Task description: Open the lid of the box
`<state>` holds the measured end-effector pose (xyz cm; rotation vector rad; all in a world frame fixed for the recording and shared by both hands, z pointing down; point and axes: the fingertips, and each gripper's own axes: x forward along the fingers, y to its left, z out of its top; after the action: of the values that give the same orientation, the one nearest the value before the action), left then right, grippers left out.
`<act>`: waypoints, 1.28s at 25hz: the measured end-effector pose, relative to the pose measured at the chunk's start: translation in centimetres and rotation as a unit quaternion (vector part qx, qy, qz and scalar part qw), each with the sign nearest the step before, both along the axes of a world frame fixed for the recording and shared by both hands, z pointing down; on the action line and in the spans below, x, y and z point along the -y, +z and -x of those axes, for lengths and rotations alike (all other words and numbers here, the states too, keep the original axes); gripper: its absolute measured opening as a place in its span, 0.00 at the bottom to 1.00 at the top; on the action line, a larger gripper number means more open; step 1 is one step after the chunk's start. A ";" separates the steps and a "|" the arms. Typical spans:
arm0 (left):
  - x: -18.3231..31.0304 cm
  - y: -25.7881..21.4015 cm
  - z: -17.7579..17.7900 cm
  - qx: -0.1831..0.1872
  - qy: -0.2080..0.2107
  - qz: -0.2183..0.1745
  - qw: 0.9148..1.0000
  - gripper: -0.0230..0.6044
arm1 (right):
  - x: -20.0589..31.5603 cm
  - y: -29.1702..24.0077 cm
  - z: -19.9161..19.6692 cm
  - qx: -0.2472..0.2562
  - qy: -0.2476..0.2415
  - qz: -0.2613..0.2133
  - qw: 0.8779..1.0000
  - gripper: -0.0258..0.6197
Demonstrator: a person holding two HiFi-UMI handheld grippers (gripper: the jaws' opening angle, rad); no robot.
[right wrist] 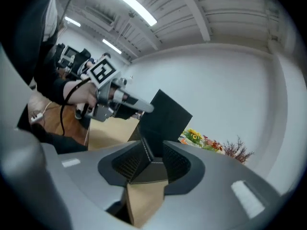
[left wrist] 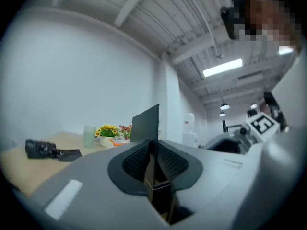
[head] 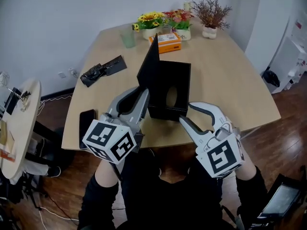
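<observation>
On table [head: 230,80], L fingers [head: 136,103] pinch raised lid [head: 149,66] of box [head: 165,112]

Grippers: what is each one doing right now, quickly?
Left gripper: closed on the lower edge of the lid.
Right gripper: apparently closed on the near corner of the box.

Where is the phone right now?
In the head view the black phone lies flat at the near-left edge of the table, just left of the left gripper.
</observation>
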<state>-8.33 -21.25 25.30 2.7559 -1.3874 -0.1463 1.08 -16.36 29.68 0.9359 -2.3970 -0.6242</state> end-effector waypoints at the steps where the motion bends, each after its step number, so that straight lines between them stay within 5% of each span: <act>1: 0.2 0.0 0.7 -0.044 -0.002 0.014 0.999 0.08 | 0.1 0.6 0.2 -0.020 0.008 -0.016 1.000 0.26; 4: 0.7 0.8 2.9 -0.184 -0.004 0.065 0.981 0.08 | 0.9 1.0 0.7 -0.044 0.016 -0.054 0.997 0.25; 9: 1.4 3.6 5.1 -0.364 0.002 0.154 0.919 0.10 | 1.3 1.5 0.8 -0.036 0.002 -0.026 0.999 0.19; 13: 1.4 4.8 5.0 -0.401 0.009 0.175 0.899 0.13 | 1.6 1.5 0.5 -0.029 -0.004 -0.012 0.999 0.18; 20: 0.0 6.0 3.2 -0.412 0.021 0.209 0.886 0.16 | 3.5 1.8 -1.4 -0.028 0.009 0.007 1.000 0.18; 24: -1.2 6.8 3.8 -0.449 0.022 0.227 0.864 0.13 | 3.5 1.8 -1.7 -0.023 0.013 0.006 1.000 0.18; 27: -2.8 6.2 5.8 -0.498 0.001 0.191 0.846 0.16 | 3.2 1.3 -1.7 -0.001 0.007 -0.001 1.000 0.19; 29: -4.2 5.0 8.6 -0.494 -0.045 0.130 0.859 0.24 | 3.2 0.2 -2.2 0.065 0.011 0.006 0.998 0.19; 32: -5.4 2.0 11.1 -0.406 -0.103 0.027 0.908 0.25 | 4.2 -2.2 -5.0 0.206 0.062 0.017 0.976 0.21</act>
<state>-19.45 -15.81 27.30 2.0500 -1.3517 -1.0926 6.12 -20.57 27.44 1.2928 -2.6667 -0.3658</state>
